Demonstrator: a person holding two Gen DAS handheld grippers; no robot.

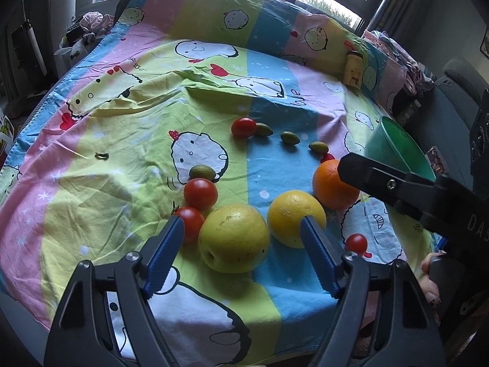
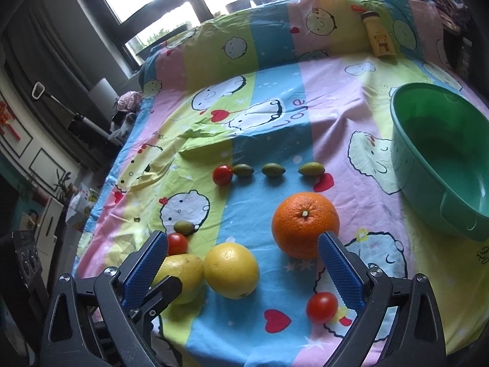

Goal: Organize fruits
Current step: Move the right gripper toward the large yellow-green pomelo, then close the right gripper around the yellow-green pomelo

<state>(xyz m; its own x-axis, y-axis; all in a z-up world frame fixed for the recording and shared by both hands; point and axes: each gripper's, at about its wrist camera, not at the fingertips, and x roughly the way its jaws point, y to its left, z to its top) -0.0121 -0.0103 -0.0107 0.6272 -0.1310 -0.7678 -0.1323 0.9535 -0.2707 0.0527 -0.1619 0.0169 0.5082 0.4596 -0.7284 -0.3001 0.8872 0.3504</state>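
A: Where does the fruit lie?

B: All of it sits on the cartoon sheet (image 1: 128, 165). Nearest the left gripper (image 1: 243, 224) is a yellow-green pomelo (image 1: 233, 238), with a yellow grapefruit (image 1: 295, 217) just to its right and the orange (image 1: 334, 185) beyond that.

A: Is the left gripper holding anything?

B: No. Its jaws stand apart with the pomelo between the blue pads, and neither pad presses on it. The right pad overlaps the grapefruit in the left wrist view, but contact cannot be told.

A: And the right gripper (image 2: 244, 243)?

B: Spread wide, holding nothing. In the right wrist view the grapefruit (image 2: 231, 270) lies between its fingers, and the orange (image 2: 305, 224) sits just behind the right fingertip.

A: The small fruit?

B: Two tomatoes (image 1: 200, 193) lie left of the pomelo, one above the other, with an olive-like green fruit (image 1: 202, 172) just above the upper one. A third tomato (image 1: 243, 127) starts a row farther back, touching the first of three green fruits (image 1: 289, 137) strung out to the right. A fourth tomato (image 2: 321, 307) lies near the sheet's front edge, close to the right gripper's right finger.

A: Any container?

B: A green basin (image 2: 397, 159) stands at the right of the sheet, well apart from the fruit, with no fruit in it. A small yellow bottle (image 2: 380, 41) stands at the far side.
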